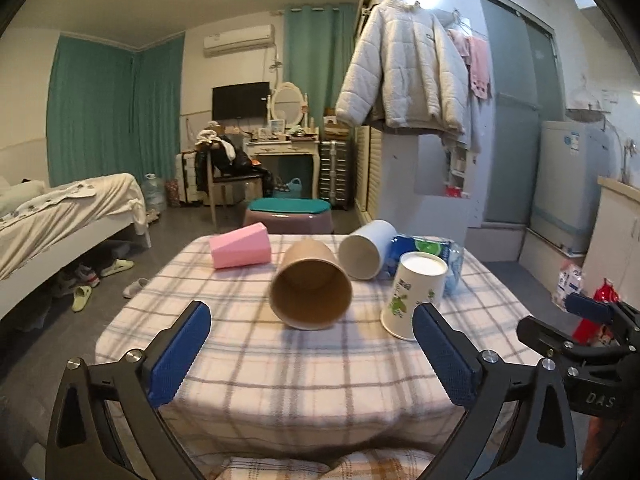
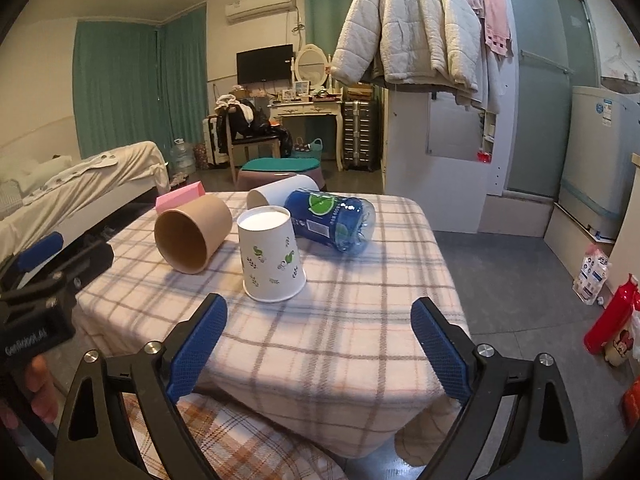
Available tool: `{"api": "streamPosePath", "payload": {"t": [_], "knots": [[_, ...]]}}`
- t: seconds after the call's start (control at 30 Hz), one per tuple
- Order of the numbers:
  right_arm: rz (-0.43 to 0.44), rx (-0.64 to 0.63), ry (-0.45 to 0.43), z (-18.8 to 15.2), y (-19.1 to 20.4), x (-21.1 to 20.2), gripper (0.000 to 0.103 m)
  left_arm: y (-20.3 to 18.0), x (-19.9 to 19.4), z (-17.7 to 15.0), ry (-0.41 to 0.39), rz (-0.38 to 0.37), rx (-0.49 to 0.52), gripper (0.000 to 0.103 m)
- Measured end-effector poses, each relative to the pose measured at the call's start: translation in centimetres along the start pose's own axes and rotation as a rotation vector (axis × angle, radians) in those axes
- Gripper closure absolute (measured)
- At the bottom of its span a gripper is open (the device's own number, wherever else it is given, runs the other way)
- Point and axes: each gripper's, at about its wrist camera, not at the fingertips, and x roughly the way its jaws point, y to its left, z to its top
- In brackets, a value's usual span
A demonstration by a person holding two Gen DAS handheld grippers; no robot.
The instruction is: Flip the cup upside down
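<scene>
A white paper cup with green leaf print (image 1: 414,294) (image 2: 270,254) stands upside down on the plaid tablecloth (image 1: 280,368) (image 2: 340,320). A brown paper cup (image 1: 310,284) (image 2: 194,234) lies on its side, mouth toward me. A white cup (image 1: 366,248) (image 2: 280,192) and a pink cup (image 1: 240,246) (image 2: 180,198) lie on their sides further back. My left gripper (image 1: 312,354) is open and empty, near the table's front edge. My right gripper (image 2: 318,346) is open and empty, just in front of the leaf cup.
A blue plastic bottle (image 1: 436,256) (image 2: 334,220) lies on its side behind the leaf cup. A bed (image 1: 60,216) stands to the left, a stool (image 1: 290,216) beyond the table, a red bottle (image 2: 612,316) on the floor right.
</scene>
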Motion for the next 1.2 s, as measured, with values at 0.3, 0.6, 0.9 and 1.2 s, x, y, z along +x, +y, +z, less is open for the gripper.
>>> {"api": "streamPosePath", "payload": {"t": [0.3, 0.6, 0.9, 1.2], "knots": [[0.01, 0.003, -0.008, -0.11, -0.16, -0.01, 0.006, 0.75, 0.26, -0.25, 0.019, 0.015, -0.016, 0.0], [0.008, 0.019, -0.014, 0.0, -0.31, 0.04, 0.002, 0.94, 0.38, -0.4, 0.025, 0.011, -0.03, 0.0], [0.001, 0.017, -0.025, 0.06, -0.16, -0.15, 0.0, 0.98, 0.39, -0.44, 0.028, 0.011, -0.03, 0.0], [-0.018, 0.02, -0.031, 0.22, -0.53, -0.42, 0.0, 0.65, 0.1, -0.63, 0.019, 0.012, -0.013, 0.0]]}}
